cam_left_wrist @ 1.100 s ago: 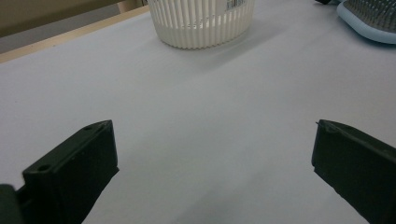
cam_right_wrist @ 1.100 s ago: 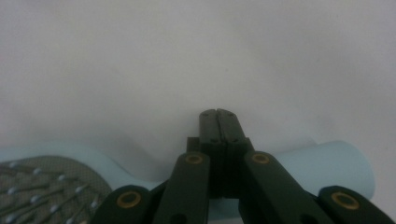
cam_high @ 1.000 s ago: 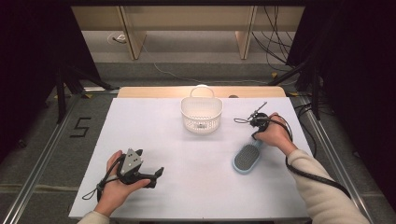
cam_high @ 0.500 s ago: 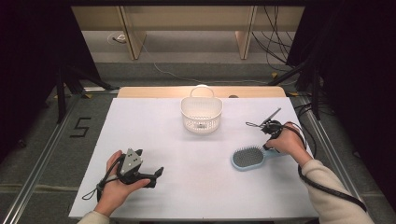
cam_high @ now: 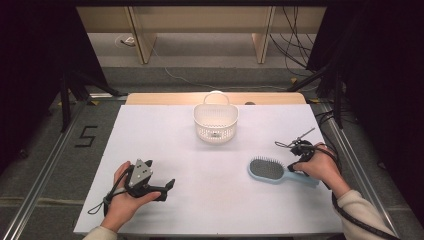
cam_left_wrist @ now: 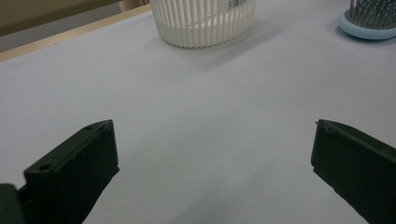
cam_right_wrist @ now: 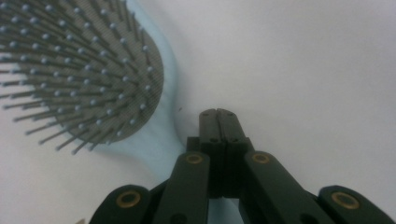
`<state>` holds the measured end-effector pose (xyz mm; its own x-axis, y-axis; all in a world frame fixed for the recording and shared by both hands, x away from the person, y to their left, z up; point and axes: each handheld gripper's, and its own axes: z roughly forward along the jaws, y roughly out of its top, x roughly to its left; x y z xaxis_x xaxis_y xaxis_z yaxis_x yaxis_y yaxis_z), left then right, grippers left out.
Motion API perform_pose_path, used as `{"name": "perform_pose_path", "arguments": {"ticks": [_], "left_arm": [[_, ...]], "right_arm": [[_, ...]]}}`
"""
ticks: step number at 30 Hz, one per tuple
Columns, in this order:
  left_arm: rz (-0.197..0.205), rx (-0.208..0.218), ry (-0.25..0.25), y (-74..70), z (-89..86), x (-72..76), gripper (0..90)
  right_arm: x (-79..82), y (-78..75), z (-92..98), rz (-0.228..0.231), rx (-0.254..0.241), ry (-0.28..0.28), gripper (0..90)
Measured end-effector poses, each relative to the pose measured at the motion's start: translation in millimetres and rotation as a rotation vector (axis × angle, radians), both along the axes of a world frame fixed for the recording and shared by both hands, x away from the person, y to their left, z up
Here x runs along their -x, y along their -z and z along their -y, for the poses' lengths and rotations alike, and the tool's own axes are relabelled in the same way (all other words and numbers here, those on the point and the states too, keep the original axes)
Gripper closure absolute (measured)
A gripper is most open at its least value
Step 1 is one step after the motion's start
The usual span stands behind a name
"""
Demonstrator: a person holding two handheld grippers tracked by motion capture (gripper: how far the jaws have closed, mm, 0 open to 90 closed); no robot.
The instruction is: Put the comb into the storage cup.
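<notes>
The hairbrush (cam_high: pixel 267 169) has turned. A second ago its handle pointed up the table toward the right hand (cam_high: pixel 322 167). Now the brush lies flat across the white table (cam_high: pixel 210 205), bristles up, with its handle pointing out to the right. The right hand has also slid to the right and a bit closer to the person. So I think the brush was swung round by its handle, maybe to get it ready for a better grab. It is not in the white basket (cam_high: pixel 216 131) yet, and the basket sits well apart from it at the back of the table. The right gripper (cam_high: pixel 294 165) points down at the handle, with the hand bent over it. In the right gripper view its jaws are pressed tight together, right by the handle, and the bristles (cam_right_wrist: pixel 79 70) sit to the left. I cannot tell if they pinch the handle or just touch it. The left gripper (cam_high: pixel 167 190) rests low near the front left edge, and its jaws are wide apart and hold nothing.
</notes>
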<state>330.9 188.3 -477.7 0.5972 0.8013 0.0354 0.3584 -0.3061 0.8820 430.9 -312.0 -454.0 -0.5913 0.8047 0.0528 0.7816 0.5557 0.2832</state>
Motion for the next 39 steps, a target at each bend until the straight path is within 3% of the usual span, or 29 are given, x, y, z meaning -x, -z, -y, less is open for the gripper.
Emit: {"name": "perform_pose_path", "arguments": {"ticks": [4, 15, 32, 36, 39], "left_arm": [[0.001, 0.001, -0.002, -0.5, -0.5, 0.1, 0.0], [0.004, 0.002, -0.003, -1.2, -1.5, 0.6, 0.0], [0.003, 0.004, -0.004, -1.4, -1.7, 1.0, 0.0], [0.004, 0.003, -0.004, -1.3, -1.9, 0.9, 0.0], [0.004, 0.004, -0.005, -1.5, -2.0, 1.0, 0.0]], "right_arm": [[11.6, 1.1, 2.2, 0.015, -0.023, -0.004, 90.0], [35.5, 1.4, 1.0, 0.025, -0.027, -0.045, 90.0], [48.3, 3.1, 3.0, 0.065, -0.048, -0.053, 89.4], [48.8, 3.8, 4.8, 0.084, -0.062, -0.048, 84.3], [49.2, 3.2, 7.3, 0.128, -0.085, -0.053, 77.2]]}}
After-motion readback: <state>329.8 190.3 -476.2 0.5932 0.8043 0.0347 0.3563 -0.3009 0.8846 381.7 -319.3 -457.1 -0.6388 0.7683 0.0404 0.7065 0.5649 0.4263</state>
